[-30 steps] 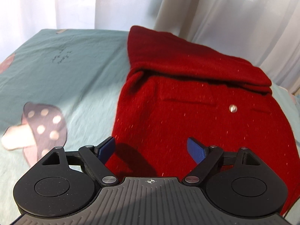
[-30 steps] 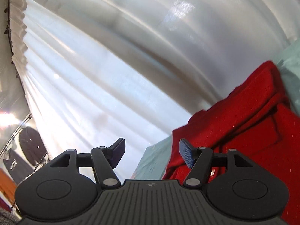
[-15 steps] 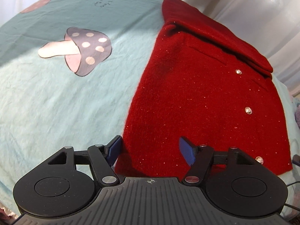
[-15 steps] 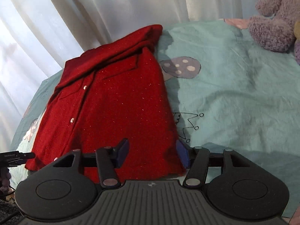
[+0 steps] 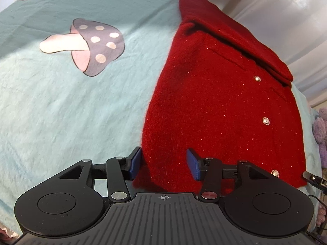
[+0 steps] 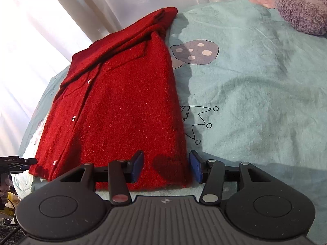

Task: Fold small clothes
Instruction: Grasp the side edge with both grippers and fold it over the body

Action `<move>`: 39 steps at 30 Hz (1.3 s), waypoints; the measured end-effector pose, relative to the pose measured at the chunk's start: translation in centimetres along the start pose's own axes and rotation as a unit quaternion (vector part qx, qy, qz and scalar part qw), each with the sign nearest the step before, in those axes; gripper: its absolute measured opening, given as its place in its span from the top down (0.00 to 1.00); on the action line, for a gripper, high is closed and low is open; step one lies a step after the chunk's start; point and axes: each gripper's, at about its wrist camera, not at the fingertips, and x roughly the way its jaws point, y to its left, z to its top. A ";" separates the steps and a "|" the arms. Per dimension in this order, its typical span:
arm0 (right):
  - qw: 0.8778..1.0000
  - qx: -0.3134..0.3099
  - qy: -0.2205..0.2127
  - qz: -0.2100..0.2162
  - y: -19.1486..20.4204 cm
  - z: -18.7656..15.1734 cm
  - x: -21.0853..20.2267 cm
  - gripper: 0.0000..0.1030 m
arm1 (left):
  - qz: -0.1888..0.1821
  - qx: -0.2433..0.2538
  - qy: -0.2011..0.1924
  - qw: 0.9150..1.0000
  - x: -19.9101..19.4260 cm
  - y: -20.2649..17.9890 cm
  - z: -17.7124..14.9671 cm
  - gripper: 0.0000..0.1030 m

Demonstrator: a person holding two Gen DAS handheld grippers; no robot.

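A red knit cardigan (image 5: 220, 106) with silver buttons lies flat on the teal bedsheet (image 5: 61, 112), its far end folded over. It also shows in the right wrist view (image 6: 118, 106). My left gripper (image 5: 164, 164) is open, its jaws straddling the cardigan's near left corner. My right gripper (image 6: 166, 166) is open over the cardigan's near right corner. I cannot tell whether either gripper touches the fabric.
The bedsheet has mushroom prints (image 5: 87, 45) (image 6: 194, 51) and a line drawing (image 6: 196, 120). A purple plush toy (image 6: 302, 10) sits at the far right of the bed. White curtains (image 6: 102, 4) hang behind. The bed's edge is just below both grippers.
Both grippers have pulled back to the cardigan's near hem. The right gripper swung from facing the curtain down toward the bed. The jaws stayed open.
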 end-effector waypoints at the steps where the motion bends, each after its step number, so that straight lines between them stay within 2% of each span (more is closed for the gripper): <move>1: 1.000 0.001 0.000 0.003 0.0 0.0 0.1 0.52 | -0.004 0.003 0.003 1.000 0.1 0.0 0.2 0.51; 2: 1.000 0.003 0.002 0.007 0.1 0.0 0.1 0.52 | -0.007 0.000 0.008 1.000 0.2 0.0 0.4 0.54; 3: 1.000 0.004 0.004 0.012 0.2 0.1 0.2 0.57 | -0.012 -0.005 0.014 1.000 0.3 0.2 0.6 0.65; 4: 1.000 0.006 0.010 0.019 0.3 0.1 0.4 0.67 | -0.014 -0.011 0.019 1.000 0.4 0.4 0.7 0.72; 6: 0.999 0.011 0.017 0.028 0.5 0.1 0.7 0.75 | -0.023 -0.019 0.027 0.999 0.5 1.0 0.9 0.87; 9: 0.999 0.027 0.022 0.041 0.2 0.4 0.8 0.77 | -0.060 -0.031 0.033 0.997 0.2 1.8 1.2 0.89; 11: 0.998 0.034 0.029 0.043 0.1 0.6 1.0 0.72 | -0.057 -0.021 0.044 0.997 0.6 1.7 1.5 0.86; 12: 0.998 0.035 0.038 0.044 0.1 0.7 1.2 0.68 | -0.054 -0.013 0.056 0.997 1.0 1.6 1.7 0.79; 14: 0.997 0.031 0.047 0.051 0.4 0.9 1.4 0.65 | -0.067 -0.010 0.070 0.995 1.4 1.5 2.0 0.79; 15: 0.997 0.029 0.052 0.051 0.5 1.1 1.5 0.65 | -0.072 -0.008 0.077 0.994 1.5 1.4 2.2 0.83; 16: 0.997 0.026 0.056 0.052 0.6 1.2 1.6 0.70 | -0.077 -0.001 0.081 0.994 1.6 1.1 2.3 0.89; 18: 0.996 0.019 0.064 0.057 0.9 1.3 2.0 0.84 | -0.083 0.013 0.083 0.993 1.5 0.5 2.6 0.90; 19: 0.996 0.014 0.066 0.061 1.0 1.5 2.1 0.85 | -0.093 0.009 0.083 0.992 1.3 0.3 2.9 0.90; 22: 0.995 -0.008 0.061 0.079 1.9 2.2 2.0 0.86 | -0.152 -0.022 0.054 0.987 -0.4 -0.6 4.7 0.91; 25: 0.992 -0.019 0.026 0.124 2.9 4.4 1.2 0.86 | -0.211 -0.034 -0.007 0.977 -2.6 -2.2 7.8 0.91; 27: 0.991 -0.029 0.002 0.131 3.7 6.5 1.1 0.86 | -0.228 -0.030 -0.048 0.972 -3.4 -3.3 10.3 0.91; 30: 0.991 -0.067 -0.040 0.110 5.4 10.2 1.6 0.86 | -0.218 -0.022 -0.096 0.971 -3.0 -4.5 14.0 0.91; 32: 0.990 -0.079 -0.072 0.094 6.2 12.5 2.4 0.87 | -0.210 -0.038 -0.112 0.971 -1.7 -4.6 16.0 0.90; 34: 0.990 -0.075 -0.101 0.068 6.7 14.7 3.7 0.87 | -0.189 -0.053 -0.121 0.973 -0.3 -4.6 17.4 0.90; 35: 0.990 -0.069 -0.111 0.051 6.8 15.7 4.5 0.87 | -0.167 -0.055 -0.124 0.977 0.7 -4.6 18.2 0.90; 37: 0.989 -0.070 -0.127 0.002 6.8 17.2 6.2 0.87 | -0.137 -0.058 -0.121 0.981 2.1 -4.7 18.9 0.89; 39: 0.988 -0.077 -0.132 -0.039 6.8 18.1 7.6 0.86 | -0.130 -0.072 -0.117 0.982 2.8 -3.9 19.0 0.88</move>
